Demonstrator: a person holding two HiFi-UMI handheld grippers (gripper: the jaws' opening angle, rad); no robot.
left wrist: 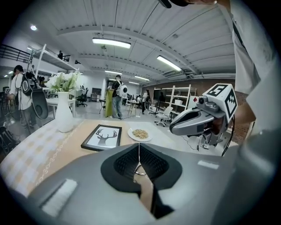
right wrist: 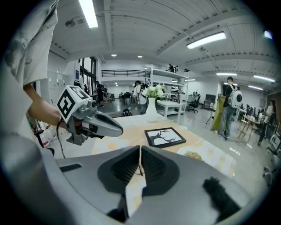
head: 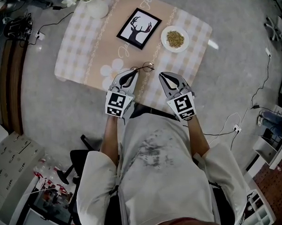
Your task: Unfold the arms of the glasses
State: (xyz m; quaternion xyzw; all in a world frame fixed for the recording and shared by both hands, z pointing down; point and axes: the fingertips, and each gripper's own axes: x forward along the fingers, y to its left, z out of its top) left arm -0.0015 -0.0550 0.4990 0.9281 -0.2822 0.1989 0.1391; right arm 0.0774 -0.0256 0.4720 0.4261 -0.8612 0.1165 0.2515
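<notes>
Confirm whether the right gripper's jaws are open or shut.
Shut: on the right gripper, the jaws meet along their tips.

Open at 9 o'clock of the left hand-held gripper [head: 135, 70]: bare counter [head: 78, 59] out to the edge. Blocked at 12 by the glasses [head: 146, 66], just ahead of both closed tips. Farther along at 12 the picture frame [head: 138, 28], at 1 the plate [head: 175, 38], close together. Vase [head: 96, 6] well apart at 11. Only a narrow gap across to the right hand-held gripper [head: 160, 74]; free counter at its 3.
</notes>
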